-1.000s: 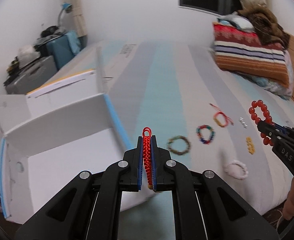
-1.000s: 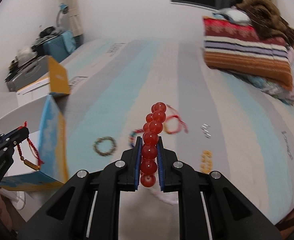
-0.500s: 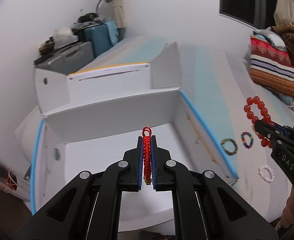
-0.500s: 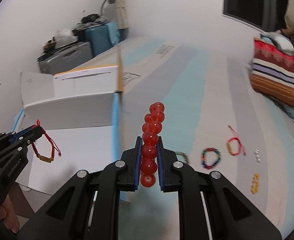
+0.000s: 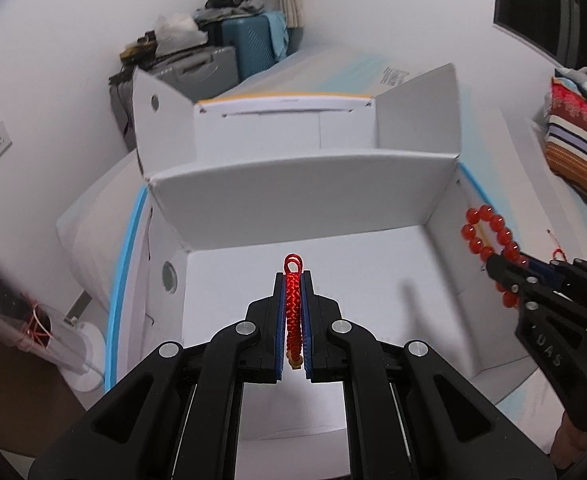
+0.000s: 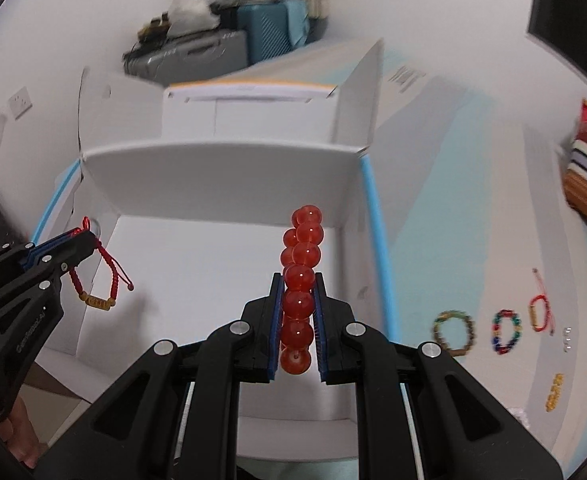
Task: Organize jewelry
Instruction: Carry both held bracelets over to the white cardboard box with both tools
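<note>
My left gripper is shut on a red braided cord bracelet and holds it above the floor of an open white cardboard box. From the right wrist view, that bracelet hangs from the left gripper with its gold beads at the bottom. My right gripper is shut on a red bead bracelet over the same box. In the left wrist view the right gripper holds the bead bracelet at the box's right wall.
On the striped bed sheet right of the box lie a brown bead bracelet, a multicoloured bead bracelet, a red cord bracelet, small silver pieces and a yellow piece. Suitcases stand behind the box.
Both grippers have swung left from over the bed to over the open box, each still holding its bracelet. The box now fills the middle of both views.
</note>
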